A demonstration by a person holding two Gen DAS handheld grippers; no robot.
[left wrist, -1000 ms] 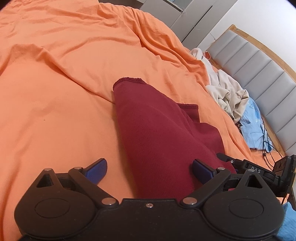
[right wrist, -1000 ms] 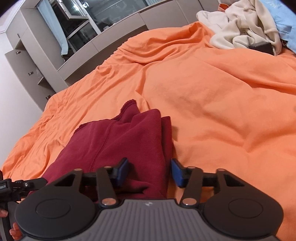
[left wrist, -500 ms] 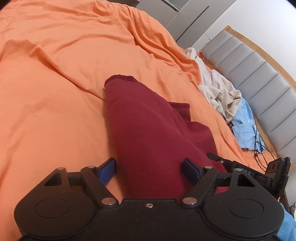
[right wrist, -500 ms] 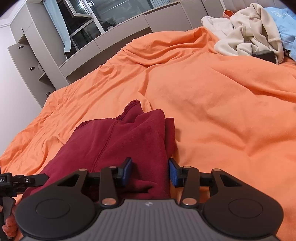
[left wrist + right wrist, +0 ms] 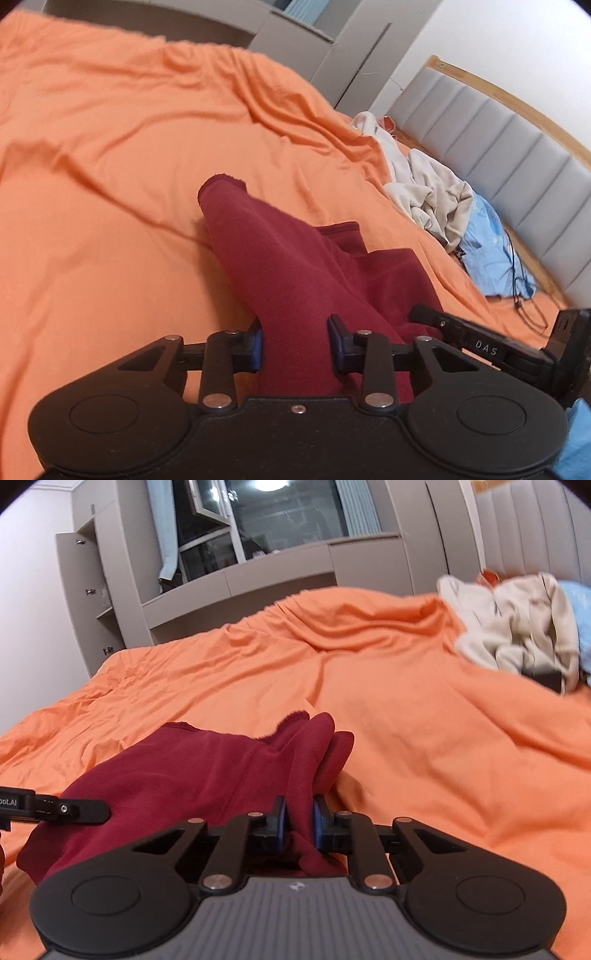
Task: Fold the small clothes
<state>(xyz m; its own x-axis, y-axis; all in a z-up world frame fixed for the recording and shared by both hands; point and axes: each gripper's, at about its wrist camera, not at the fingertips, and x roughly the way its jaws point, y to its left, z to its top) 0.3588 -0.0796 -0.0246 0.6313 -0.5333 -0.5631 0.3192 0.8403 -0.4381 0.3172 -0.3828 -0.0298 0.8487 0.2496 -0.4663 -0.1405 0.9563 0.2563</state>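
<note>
A dark red garment point(image 5: 295, 273) lies bunched on the orange bedsheet point(image 5: 110, 155), filling the lower middle of both wrist views. In the left wrist view the left hand-held gripper point(image 5: 295, 341) has its blue-padded fingers point(image 5: 337, 343) on either side of a thick fold of the red cloth; the pads touch or nearly touch the fabric with a wide bundle between them, so it appears clamped on the garment — though how firmly cannot be told. From there the fold runs up toward the centre of the frame, ending in a rounded hemmed edge that stands slightly raised off the sheet. In the right wrist view the right hand-held gripper point(image 5: 298, 825) has its pads point(image 5: 280, 825) drawn close together, pinching a narrow ridge of the same red garment point(image 5: 184, 771). The tip of the other gripper shows at the left edge of that view, beside the cloth. At the right of both frames, well apart from the red garment, a heap of cream clothes point(image 5: 428, 195) rests on the bed next to a light blue cloth point(image 5: 487, 251) — close to the grey padded headboard point(image 5: 509, 147). Grey cabinets point(image 5: 258, 576) and a window point(image 5: 266, 517) fill the upper part of the right wrist view.
</note>
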